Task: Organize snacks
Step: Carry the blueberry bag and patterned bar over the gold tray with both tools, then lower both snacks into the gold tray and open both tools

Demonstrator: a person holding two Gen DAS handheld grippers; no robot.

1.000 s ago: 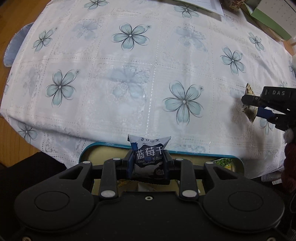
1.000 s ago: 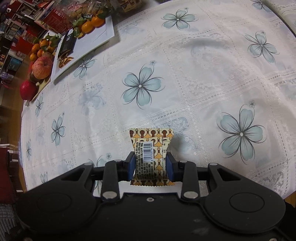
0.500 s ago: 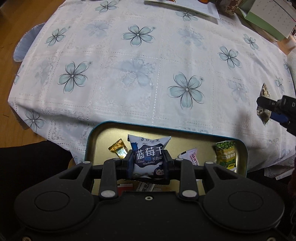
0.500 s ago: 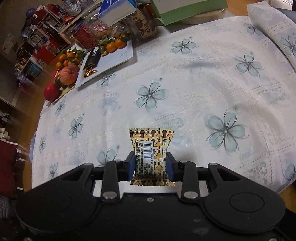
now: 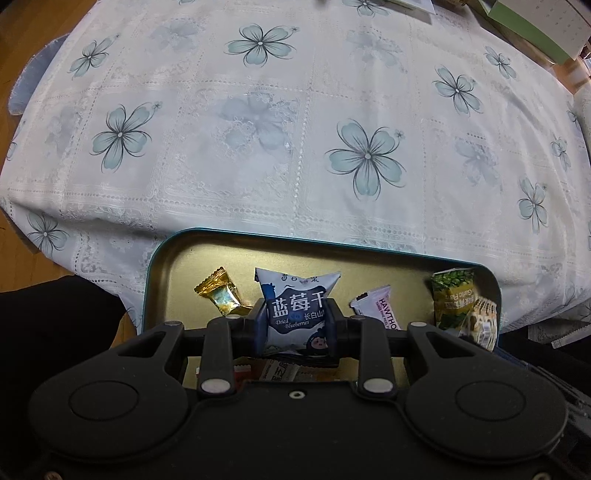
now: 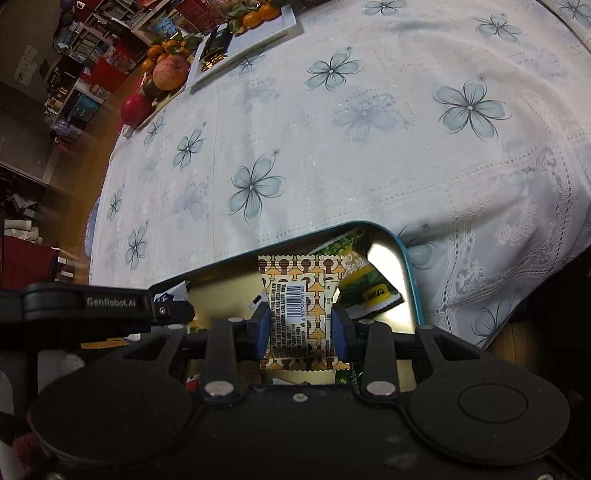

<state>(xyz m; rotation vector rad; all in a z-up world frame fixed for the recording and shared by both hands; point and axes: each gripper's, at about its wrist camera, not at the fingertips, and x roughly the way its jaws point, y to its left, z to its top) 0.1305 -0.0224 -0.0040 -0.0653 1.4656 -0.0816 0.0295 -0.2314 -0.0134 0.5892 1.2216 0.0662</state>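
A teal-rimmed tin [image 5: 162, 258] with a gold inside lies at the near edge of the flowered tablecloth [image 5: 258, 110]. In it lie a gold candy [image 5: 218, 297], a white hawthorn packet [image 5: 376, 312] and a green pea packet [image 5: 452, 299]. My left gripper [image 5: 295, 314] is shut on a blue-and-white dried blueberry packet [image 5: 297, 288] and hangs over the tin's middle. Over the tin's right end [image 6: 402, 251], my right gripper [image 6: 300, 323] is shut on an orange patterned packet [image 6: 295, 273] with a barcode, beside the green packet [image 6: 364, 284]. The left gripper's side [image 6: 92, 302] shows at the left there.
Apples and oranges [image 6: 170, 72] sit on a tray at the table's far left corner, next to a white tray [image 6: 255, 29]. A green box [image 5: 532, 33] stands at the far right. Wooden floor lies left of the table, dark clothing [image 5: 55, 325] in front.
The left gripper with the blueberry packet has come back over the tin, which now shows much more of its inside. The right gripper has carried the patterned packet from above the cloth to over the tin.
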